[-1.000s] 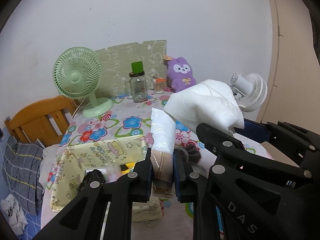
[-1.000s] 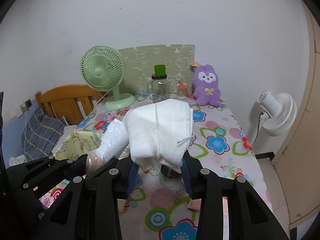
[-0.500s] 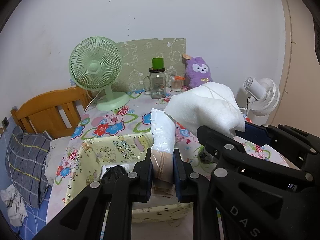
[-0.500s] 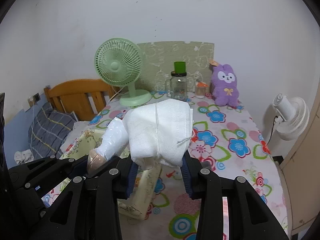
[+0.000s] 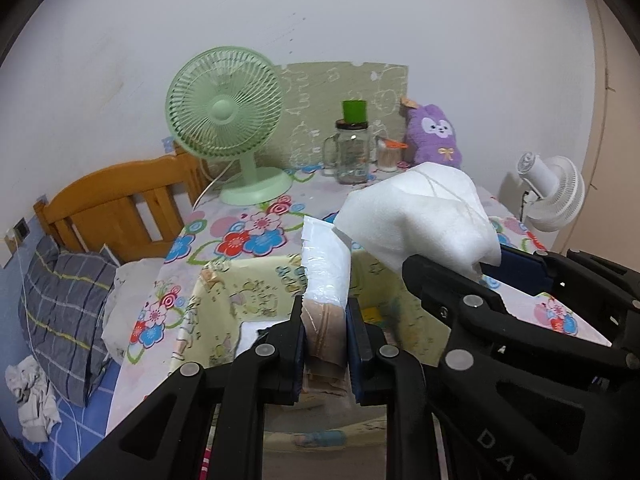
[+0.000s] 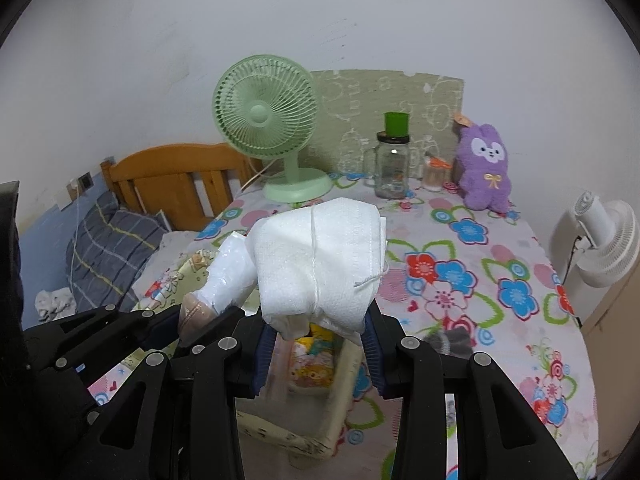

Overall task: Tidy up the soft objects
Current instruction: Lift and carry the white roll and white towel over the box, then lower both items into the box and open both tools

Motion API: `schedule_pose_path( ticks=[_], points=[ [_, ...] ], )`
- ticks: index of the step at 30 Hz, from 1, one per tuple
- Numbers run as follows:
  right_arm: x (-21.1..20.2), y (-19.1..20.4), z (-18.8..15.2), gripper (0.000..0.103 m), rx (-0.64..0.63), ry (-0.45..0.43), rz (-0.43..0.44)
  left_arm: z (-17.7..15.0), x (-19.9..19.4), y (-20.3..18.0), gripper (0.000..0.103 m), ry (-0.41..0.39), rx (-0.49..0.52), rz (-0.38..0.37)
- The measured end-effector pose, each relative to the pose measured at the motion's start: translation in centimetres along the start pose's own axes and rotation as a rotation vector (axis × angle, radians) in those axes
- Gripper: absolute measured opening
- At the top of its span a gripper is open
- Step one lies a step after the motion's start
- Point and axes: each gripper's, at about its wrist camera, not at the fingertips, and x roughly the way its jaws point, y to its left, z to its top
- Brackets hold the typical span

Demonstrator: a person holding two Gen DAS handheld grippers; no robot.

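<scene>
My left gripper is shut on a clear plastic packet of beige stockings, held upright over the yellow cartoon-print fabric basket. My right gripper is shut on a white folded cloth bundle tied with thread, also above the basket. The bundle shows in the left wrist view, just right of the packet. The packet shows in the right wrist view, left of the bundle. A dark sock lies on the floral tablecloth right of the basket.
At the table's back stand a green fan, a glass jar with green lid, a small cup and a purple plush rabbit. A wooden bed headboard and grey plaid pillow are left. A white fan stands right.
Both grippers, still holding their items, have moved left and forward, so the basket now lies directly under them; the view has swung toward the green fan.
</scene>
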Motion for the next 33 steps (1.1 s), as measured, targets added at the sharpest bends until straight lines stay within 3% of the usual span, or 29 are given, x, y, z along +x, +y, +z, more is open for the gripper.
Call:
schedule_pose_path(
  ticks=[10, 23, 27, 33],
  points=[
    [2.5, 2.0, -0.3, 0.042, -0.034, 0.039, 0.046, -1.1, 1.6, 2.2, 0.017, 0.060, -0.021, 0.042],
    [5.5, 3.7, -1.1, 0.044, -0.051, 0.121, 0.121, -2.5, 3.1, 4.2, 0.040, 0.138, -0.051, 0.059],
    [6.0, 4.2, -1.2, 0.049, -0.056, 0.135, 0.148, -2.7, 3.0, 4.7, 0.049, 0.144, -0.065, 0.060],
    [6.2, 4.5, -1.1, 0.069, -0.073, 0.137, 0.145, -2.8, 2.8, 4.8, 0.054, 0.159, -0.070, 0.048]
  ],
)
